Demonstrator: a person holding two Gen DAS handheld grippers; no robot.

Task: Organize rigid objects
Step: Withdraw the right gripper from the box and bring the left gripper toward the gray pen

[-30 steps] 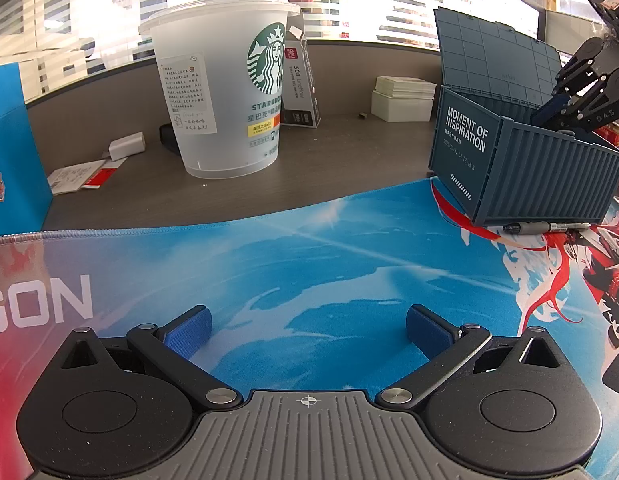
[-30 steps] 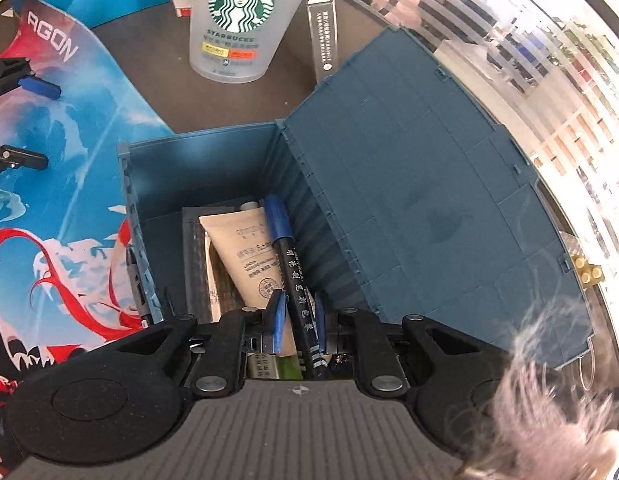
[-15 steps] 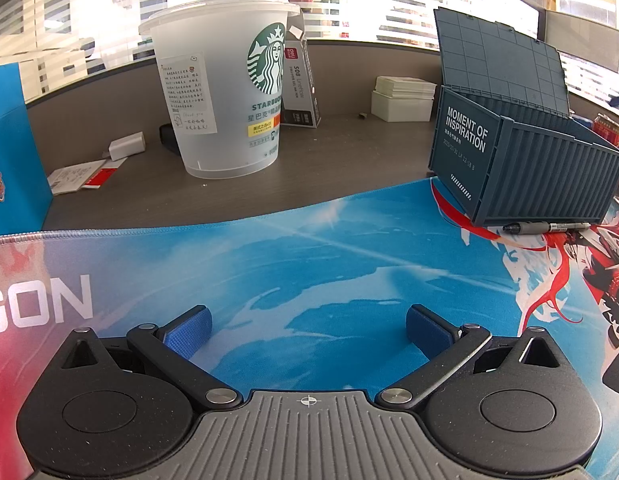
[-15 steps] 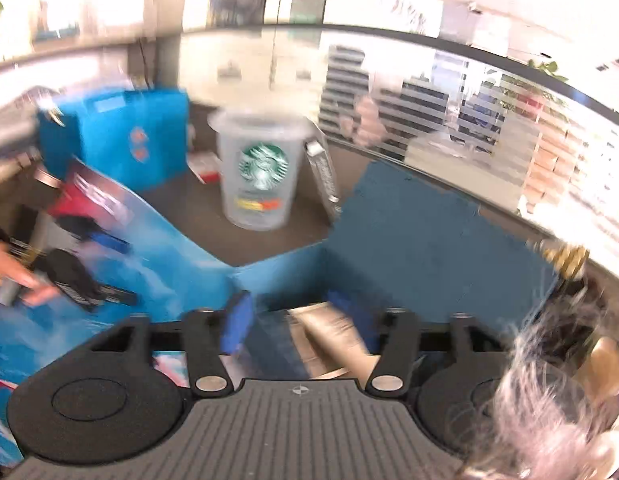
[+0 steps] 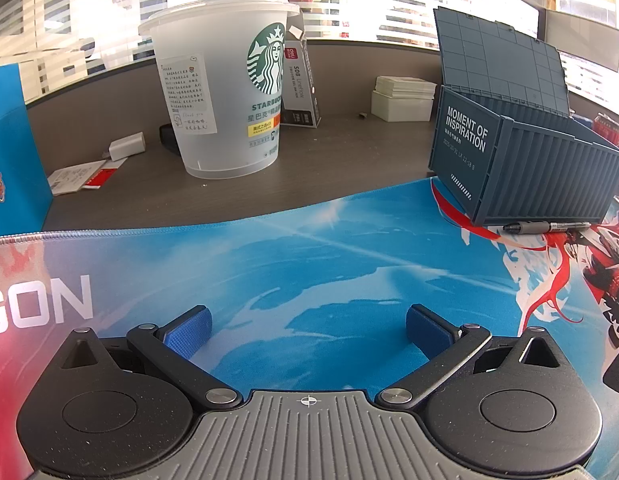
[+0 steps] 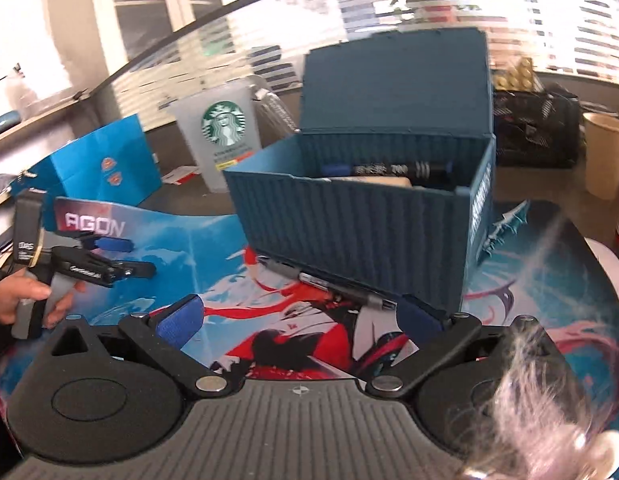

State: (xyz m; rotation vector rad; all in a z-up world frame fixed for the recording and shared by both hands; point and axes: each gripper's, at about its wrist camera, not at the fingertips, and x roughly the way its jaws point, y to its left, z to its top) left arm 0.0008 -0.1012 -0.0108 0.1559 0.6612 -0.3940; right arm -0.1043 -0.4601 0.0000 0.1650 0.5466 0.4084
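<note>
Container-shaped blue storage box (image 6: 357, 232) stands with its lid (image 6: 393, 80) raised upright on a printed desk mat (image 5: 309, 256), and serves as the landmark for everything around it. Inside the box, a dark marker with a blue cap (image 6: 385, 169) lies across the top of a beige tube (image 6: 383, 181), both just visible over the near wall in the right wrist view. Outside the box, a grey pen (image 6: 329, 282) rests on the mat, lying along the foot of its long ribbed side; the left wrist view shows the same pen (image 5: 547, 226) at the base of that wall. Beyond the box's short lettered end, on the bare desk (image 5: 341, 160), a frosted Starbucks cup (image 5: 225, 96) stands upright, with a small dark carton (image 5: 299, 80) leaning behind it and a white box (image 5: 403, 98) between the cup and the storage box. A blue paper bag (image 6: 97, 164) stands farther out past the cup. The right tool (image 6: 297, 318) hovers low over the mat in front of the box, its blue pads spread wide and holding nothing. The left tool (image 5: 307, 328), well away from the box toward the mat's lettered end, is likewise spread wide and empty; the right wrist view shows it (image 6: 123, 256) gripped in a hand (image 6: 27, 298).
</note>
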